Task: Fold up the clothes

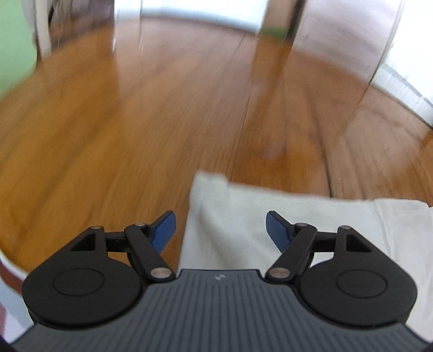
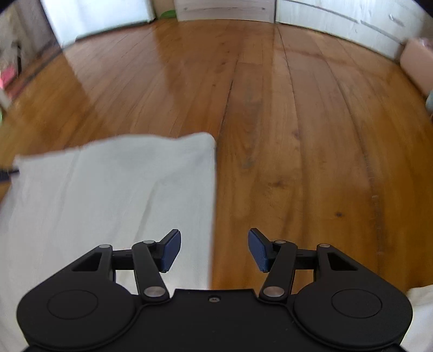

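A pale cream garment (image 1: 284, 224) lies flat on the wooden floor (image 1: 162, 121), its far edge straight and its left corner near the middle of the left wrist view. My left gripper (image 1: 220, 230) is open above the garment's left edge, its blue pads (image 1: 165, 231) spread wide with nothing between them. In the right wrist view the same garment (image 2: 108, 195) fills the lower left, its right edge running down the middle. My right gripper (image 2: 213, 250) hovers open over that edge, also holding nothing.
White cabinets (image 2: 324, 16) and a cardboard box (image 2: 416, 62) line the far right wall. A metal-clad appliance (image 1: 338, 35) and a green surface (image 1: 13, 46) stand at the back. Bare wooden floor (image 2: 297, 135) stretches ahead of both grippers.
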Available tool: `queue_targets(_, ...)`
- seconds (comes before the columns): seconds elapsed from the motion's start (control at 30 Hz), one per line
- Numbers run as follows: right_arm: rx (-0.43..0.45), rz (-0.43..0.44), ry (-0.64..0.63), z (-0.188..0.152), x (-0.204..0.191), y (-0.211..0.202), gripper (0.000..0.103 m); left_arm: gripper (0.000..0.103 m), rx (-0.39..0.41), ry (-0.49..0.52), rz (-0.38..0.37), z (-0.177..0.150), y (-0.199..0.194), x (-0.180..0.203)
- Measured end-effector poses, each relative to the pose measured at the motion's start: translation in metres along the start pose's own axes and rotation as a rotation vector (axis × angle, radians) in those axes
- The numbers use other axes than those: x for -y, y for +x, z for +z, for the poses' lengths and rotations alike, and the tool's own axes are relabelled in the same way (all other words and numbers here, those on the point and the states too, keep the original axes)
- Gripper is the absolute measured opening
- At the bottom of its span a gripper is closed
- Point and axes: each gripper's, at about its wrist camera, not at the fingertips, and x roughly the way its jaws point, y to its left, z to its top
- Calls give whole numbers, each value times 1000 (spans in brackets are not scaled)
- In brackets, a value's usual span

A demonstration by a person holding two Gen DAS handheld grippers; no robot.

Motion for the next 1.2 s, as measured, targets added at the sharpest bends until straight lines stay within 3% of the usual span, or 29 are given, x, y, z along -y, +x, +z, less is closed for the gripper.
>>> queue_targets(0.07,28,16,23,5,-7,12,61,74,29,59,1,-6,-3,4)
queue_targets(0.13,52,25,53,11,-12,26,61,73,10,55,17,-6,1,2)
queue_targets(0.2,68,18,100,17,-14,44,61,72,5,-5,-17,-6,1,-4)
queue_targets(0.27,50,-50,147,23,-17,59,61,75,-14,-81,-74,-5,2,-12)
queue_targets(0.33,69,-48,186,28,-12,67,61,76,-48,-118,-95,-11,6,-19)
queue_targets(0.43,111,-21,243,35,-3,78,62,76,-48,-87,-34,-17,8,-20)
queue_targets(0.57,166,15,318,44,9,91,62,78,-56,-103,-46,-18,12,-25)
queue_targets(0.63,207,-3,236,45,-4,94,61,78,-56,-84,-39,-15,17,-23)
queue_targets(0.7,189,-33,113,46,-23,104,59,78,-64,-60,-24,-11,23,-18)
queue_targets(0.73,176,-46,53,46,-32,110,52,77,-67,-49,-17,-9,26,-15)
queue_targets(0.77,189,-51,24,44,-37,112,33,47,-68,-38,9,-8,27,-11)
queue_targets(0.8,208,-64,2,45,-41,111,17,16,-84,37,37,-3,21,-2)
queue_targets(0.83,225,-83,-25,46,-46,110,17,7,-103,122,64,1,15,8)
queue_targets(0.9,295,-119,-65,46,-55,95,17,7,-139,292,119,11,2,29)
queue_targets(0.93,334,-137,-83,46,-59,86,17,7,-146,328,130,18,-8,32)
queue_targets(1.0,389,-163,-103,45,-65,74,17,7,-134,311,132,32,-29,36)
queue_targets(1.1,402,-178,-78,43,-62,72,17,8,-77,356,131,37,-42,47)
queue_targets(1.2,414,-187,-65,41,-61,68,17,15,-123,344,217,29,-8,47)
